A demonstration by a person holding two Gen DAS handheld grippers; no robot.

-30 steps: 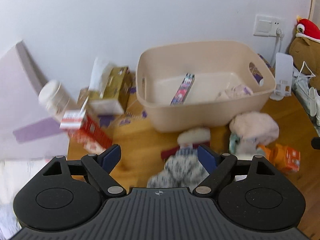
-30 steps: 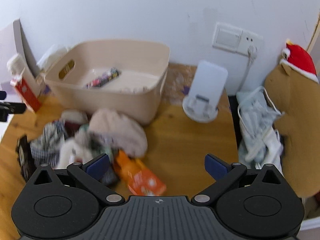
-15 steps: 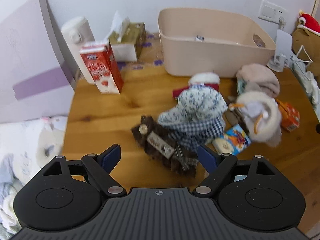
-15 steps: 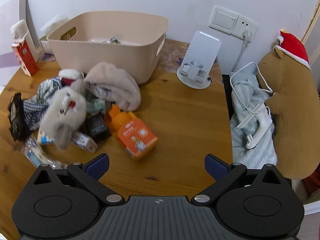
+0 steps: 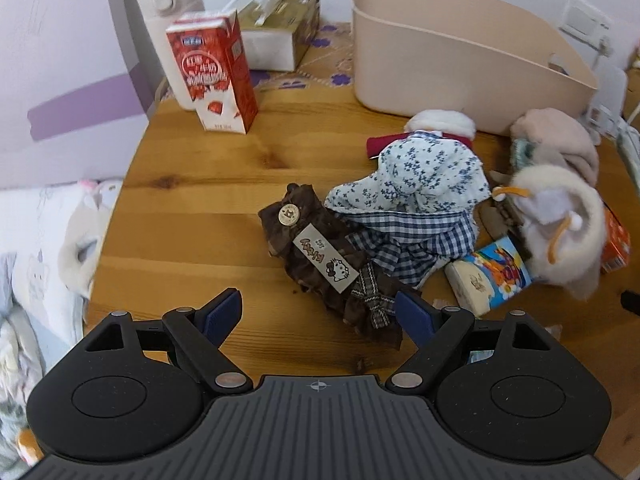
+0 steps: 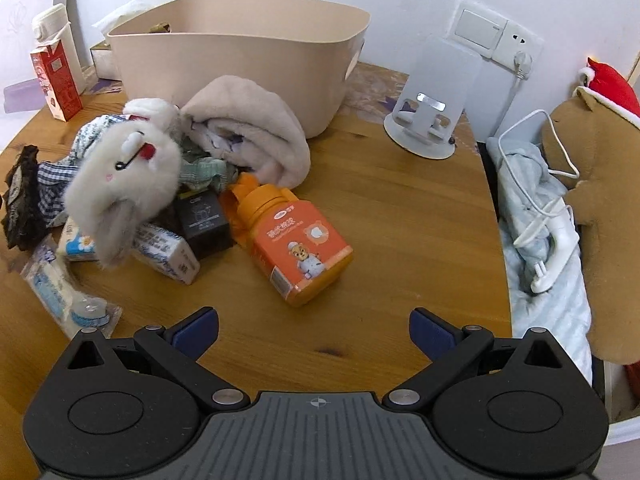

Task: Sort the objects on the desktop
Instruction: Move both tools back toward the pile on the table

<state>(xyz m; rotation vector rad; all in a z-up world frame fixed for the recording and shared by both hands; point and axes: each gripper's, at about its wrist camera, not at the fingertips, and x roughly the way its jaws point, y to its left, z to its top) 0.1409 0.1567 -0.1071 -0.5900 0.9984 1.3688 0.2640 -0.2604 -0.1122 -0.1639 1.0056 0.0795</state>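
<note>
- Wooden table (image 5: 224, 208) fills the left wrist view, with the left gripper (image 5: 318, 314) hanging over it, jaws spread wide and holding nothing.
- Right ahead of its fingers lies a brown frilly cloth (image 5: 320, 256) with a cat label, touching a floral hat (image 5: 420, 176) and a checked cloth (image 5: 416, 240).
- Further right there's a fluffy white hat (image 5: 564, 232) resting on a colourful box (image 5: 496, 272); a red carton (image 5: 212, 72) stands upright at the back left beside a white flask (image 5: 172, 20) and a tissue box (image 5: 280, 28).
- Beige bin (image 5: 452, 48) sits at the back, behind the pile.
- Right wrist view: right gripper (image 6: 314, 330) is also wide open and empty, over bare wood.
- An orange bottle (image 6: 292, 240) lies on its side just ahead of it, touching a black box (image 6: 204, 220).
- The fluffy hat (image 6: 124, 176), a beige towel (image 6: 248, 128) and the bin (image 6: 240, 52) are behind; a white stand (image 6: 432, 100) is upright on the right.
</note>
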